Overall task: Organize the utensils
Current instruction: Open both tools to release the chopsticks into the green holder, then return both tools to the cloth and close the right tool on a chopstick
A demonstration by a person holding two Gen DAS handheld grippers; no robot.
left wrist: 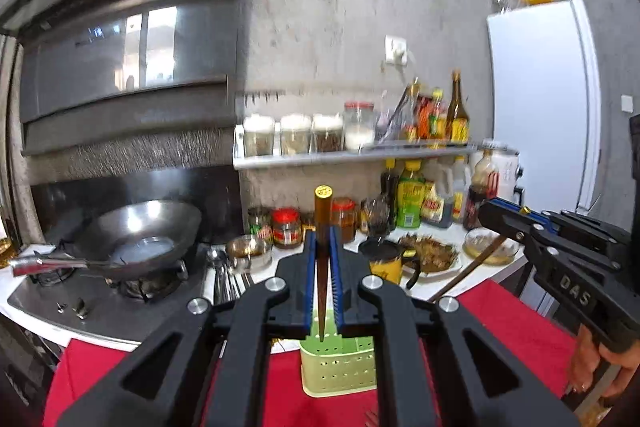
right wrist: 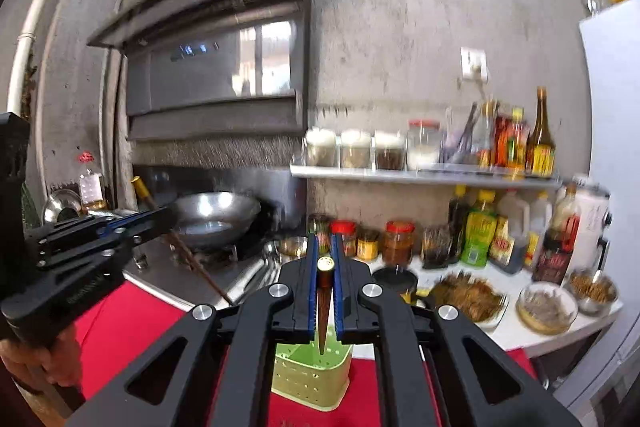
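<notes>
Left tongs (left wrist: 322, 259): clamped on a chopstick (left wrist: 322, 247), tip above the green holder (left wrist: 340, 367). Right tongs (right wrist: 324, 267): likewise, second chopstick (right wrist: 323, 307). Risk: thin sticks pivoting, missing the holder's slots.

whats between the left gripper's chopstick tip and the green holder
Nothing: in the left wrist view the chopstick tip hangs just over the open green holder, bare air between.
</notes>
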